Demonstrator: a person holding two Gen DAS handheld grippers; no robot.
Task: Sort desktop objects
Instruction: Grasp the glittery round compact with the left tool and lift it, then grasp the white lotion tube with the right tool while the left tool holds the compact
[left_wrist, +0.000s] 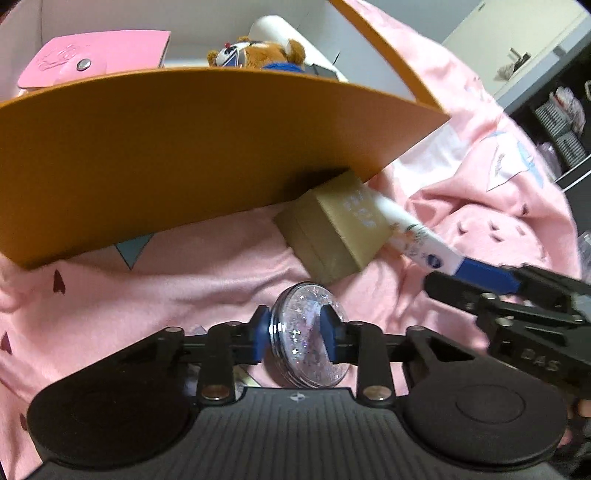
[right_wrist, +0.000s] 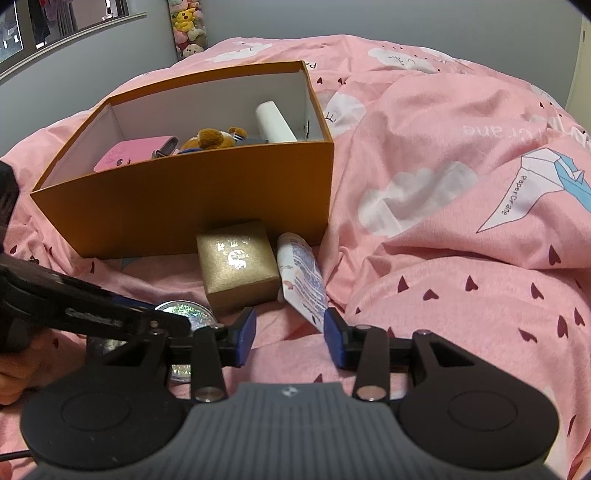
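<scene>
The left gripper (left_wrist: 295, 332) has its blue pads clamped across the round clear glitter-filled compact (left_wrist: 308, 338), standing on edge on the pink bedding. The open orange cardboard box (left_wrist: 184, 147) rises directly ahead and above it. The right gripper (right_wrist: 290, 338), half-open, holds nothing; the white cream tube (right_wrist: 301, 277) points lengthwise into its jaws.

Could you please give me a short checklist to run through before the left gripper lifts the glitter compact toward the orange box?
1. Left gripper fingers pressing both sides of the glitter compact: ok.
2. Compact held centred between the fingers: ok.
3. Orange box open on top: ok.
4. Free floor space inside the box: cannot tell.
5. Right gripper clear of the left one: ok; it sits open at the white tube.
6. Gold box off the lift path: ok.
</scene>
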